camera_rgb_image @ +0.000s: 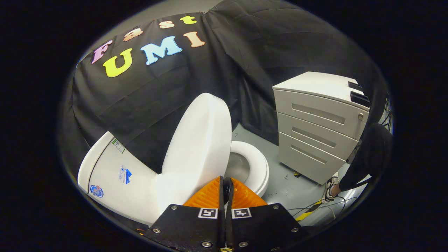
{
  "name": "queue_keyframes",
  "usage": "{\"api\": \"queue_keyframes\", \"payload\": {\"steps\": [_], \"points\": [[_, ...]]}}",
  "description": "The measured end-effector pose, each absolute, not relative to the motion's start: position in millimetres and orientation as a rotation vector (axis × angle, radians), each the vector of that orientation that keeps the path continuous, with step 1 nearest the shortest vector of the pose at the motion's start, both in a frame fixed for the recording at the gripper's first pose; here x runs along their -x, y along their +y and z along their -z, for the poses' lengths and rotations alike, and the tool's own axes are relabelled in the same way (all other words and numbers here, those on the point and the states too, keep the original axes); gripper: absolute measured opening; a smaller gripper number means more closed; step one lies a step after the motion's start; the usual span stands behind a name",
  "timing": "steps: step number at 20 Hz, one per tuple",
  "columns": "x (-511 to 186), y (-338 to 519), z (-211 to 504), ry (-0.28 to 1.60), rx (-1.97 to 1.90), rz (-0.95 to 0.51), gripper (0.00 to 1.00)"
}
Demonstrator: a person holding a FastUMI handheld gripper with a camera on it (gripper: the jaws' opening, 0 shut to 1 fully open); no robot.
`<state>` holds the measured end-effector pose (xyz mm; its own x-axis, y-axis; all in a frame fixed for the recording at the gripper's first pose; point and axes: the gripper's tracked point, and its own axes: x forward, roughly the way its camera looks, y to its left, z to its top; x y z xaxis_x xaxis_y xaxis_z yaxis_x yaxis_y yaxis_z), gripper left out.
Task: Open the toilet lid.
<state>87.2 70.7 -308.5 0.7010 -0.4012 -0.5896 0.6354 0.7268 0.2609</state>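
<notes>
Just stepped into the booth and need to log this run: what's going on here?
A person is working a handheld two-finger gripper at a white toilet. The fingers are closed together, with nothing visibly held between them, right at the edge of the white toilet lid. The lid is already raised, standing nearly upright, and the white oval seat ring with the bowl lies uncovered beyond it. The white tank sits behind the lid. A grey three-drawer cabinet stands beside the toilet, and a person's leg is next to it.

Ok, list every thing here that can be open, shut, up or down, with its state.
White plastic toilet lid: raised, standing near upright.
White oval toilet seat: down on the bowl.
Grey metal three-drawer cabinet: all drawers shut.
Gripper: fingers closed together, nothing seen between them, just in front of the lid's edge.
</notes>
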Motion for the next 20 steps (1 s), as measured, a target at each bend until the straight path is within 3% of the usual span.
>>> {"api": "queue_keyframes", "payload": {"steps": [20], "points": [[-101,123,258,0.451,-0.31,0.547,0.0]]}}
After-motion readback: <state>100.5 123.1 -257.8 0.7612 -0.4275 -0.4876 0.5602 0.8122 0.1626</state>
